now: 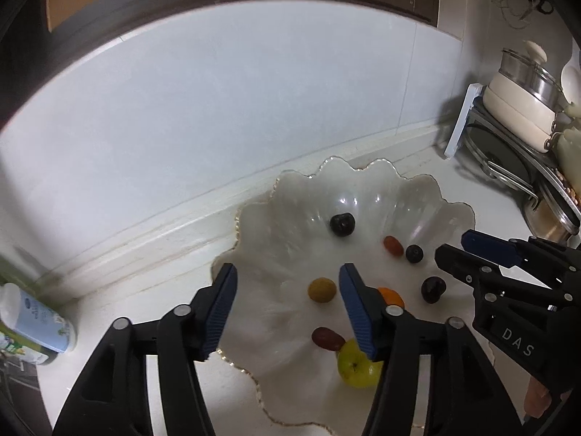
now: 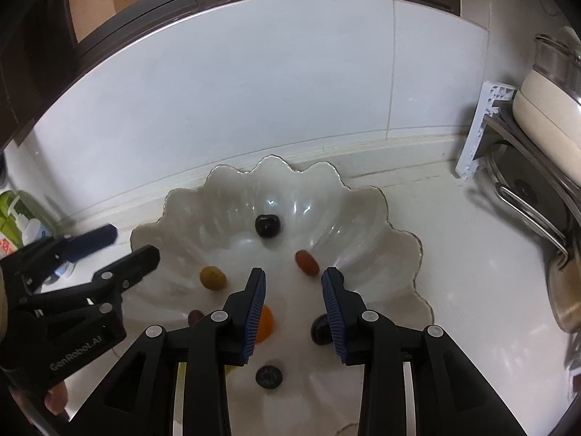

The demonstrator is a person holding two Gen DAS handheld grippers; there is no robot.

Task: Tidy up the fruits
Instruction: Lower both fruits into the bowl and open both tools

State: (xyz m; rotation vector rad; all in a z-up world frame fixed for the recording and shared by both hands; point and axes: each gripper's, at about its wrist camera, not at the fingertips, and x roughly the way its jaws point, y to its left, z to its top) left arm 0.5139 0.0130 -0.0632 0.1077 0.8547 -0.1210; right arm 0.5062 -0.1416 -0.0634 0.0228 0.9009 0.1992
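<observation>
A scalloped glass bowl [image 1: 417, 189] stands on the white counter and holds several small fruits. In the left wrist view I see a dark cherry [image 1: 341, 224], a yellow fruit [image 1: 321, 290], a green apple [image 1: 356, 365], a red grape [image 1: 328, 339], an orange fruit [image 1: 393, 296], a blueberry [image 1: 414, 254] and a dark plum [image 1: 433, 289]. My left gripper [image 1: 287, 312] is open and empty above the bowl's near left side. My right gripper [image 2: 293, 312] is open and empty over the bowl [image 2: 363, 203], with the orange fruit [image 2: 266, 323] and a dark fruit [image 2: 320, 330] beside its fingers.
A rack with pots and lids [image 1: 523, 123] stands at the right against the wall. Bottles [image 1: 36, 323] lie at the left on the counter. A tiled backsplash [image 1: 254, 109] rises behind the bowl, with dark cabinets above.
</observation>
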